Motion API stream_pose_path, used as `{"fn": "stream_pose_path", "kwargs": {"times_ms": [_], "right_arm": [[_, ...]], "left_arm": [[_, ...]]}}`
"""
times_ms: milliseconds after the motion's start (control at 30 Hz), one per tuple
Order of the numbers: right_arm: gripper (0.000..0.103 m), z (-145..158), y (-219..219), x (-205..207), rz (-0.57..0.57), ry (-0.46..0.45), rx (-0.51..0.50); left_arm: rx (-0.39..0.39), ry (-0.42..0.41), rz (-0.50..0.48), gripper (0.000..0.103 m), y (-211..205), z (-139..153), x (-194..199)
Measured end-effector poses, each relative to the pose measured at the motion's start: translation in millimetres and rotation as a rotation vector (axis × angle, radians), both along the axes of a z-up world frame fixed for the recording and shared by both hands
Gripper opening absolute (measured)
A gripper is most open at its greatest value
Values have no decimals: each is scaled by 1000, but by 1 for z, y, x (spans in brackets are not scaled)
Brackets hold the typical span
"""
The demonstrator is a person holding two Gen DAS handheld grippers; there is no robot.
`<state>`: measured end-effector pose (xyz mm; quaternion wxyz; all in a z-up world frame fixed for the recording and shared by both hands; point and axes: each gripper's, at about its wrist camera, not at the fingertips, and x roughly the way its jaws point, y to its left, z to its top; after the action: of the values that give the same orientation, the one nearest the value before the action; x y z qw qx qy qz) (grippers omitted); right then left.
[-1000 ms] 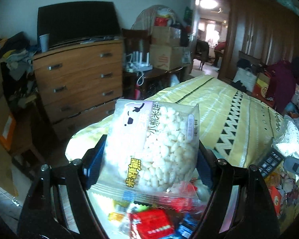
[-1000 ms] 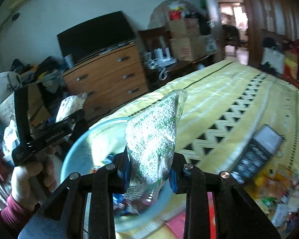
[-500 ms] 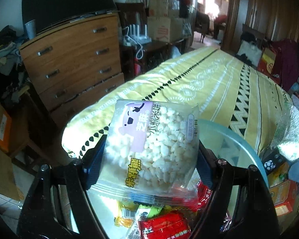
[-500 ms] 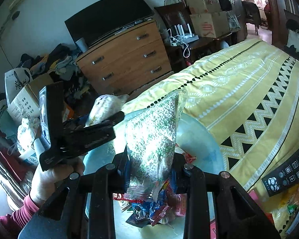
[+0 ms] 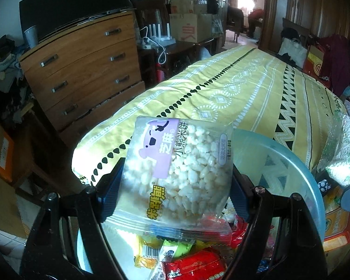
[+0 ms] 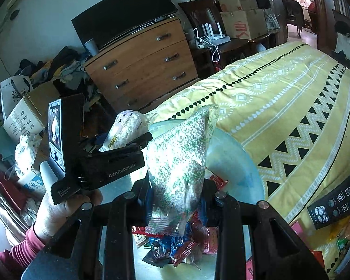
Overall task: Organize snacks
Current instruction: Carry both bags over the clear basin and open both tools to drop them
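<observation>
My left gripper [image 5: 175, 186] is shut on a clear rice-puff packet [image 5: 182, 170] with a purple bear label, held above a pale blue plastic bowl [image 5: 289, 163] full of wrapped snacks [image 5: 193, 263]. My right gripper [image 6: 177, 198] is shut on a bag of green-and-white puffed grains [image 6: 179, 158], also above the bowl [image 6: 233, 161]. The left gripper [image 6: 114, 161] with its packet [image 6: 126, 128] shows to the left in the right wrist view. The green bag shows at the right edge of the left wrist view [image 5: 343, 149].
The bowl sits on a bed with a yellow patterned cover [image 5: 256, 88]. A black remote [image 6: 338, 200] and loose snack packs [image 5: 338, 224] lie on the bed to the right. A wooden dresser [image 5: 81, 70] with a TV stands beyond the bed corner.
Both grippers have tilted down and come lower over the bowl with their packets; the bowl's contents fill more of each view. Both grips are unchanged.
</observation>
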<state>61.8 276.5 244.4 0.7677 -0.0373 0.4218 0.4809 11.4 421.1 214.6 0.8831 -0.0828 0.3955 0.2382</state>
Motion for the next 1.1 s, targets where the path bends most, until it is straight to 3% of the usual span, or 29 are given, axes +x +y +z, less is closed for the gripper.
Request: {"fn": "stream_pose_path", "kwargs": {"times_ms": [667,733,933,1100], "right_arm": [[35,-6,1,3,-3,7,-12],[42,-6,0,3,-4,6,-15],[49,-10,-1,2,-9,-2,-22],[54,-11,0,2,-16,-11,-24]], "left_arm": [[6,20,-1,80,-1,-7,6],[1,26,3,81,1,-9,7],[-10,40,-2,83,3,-16,9],[-12,37,4,93,4,-15,9]]}}
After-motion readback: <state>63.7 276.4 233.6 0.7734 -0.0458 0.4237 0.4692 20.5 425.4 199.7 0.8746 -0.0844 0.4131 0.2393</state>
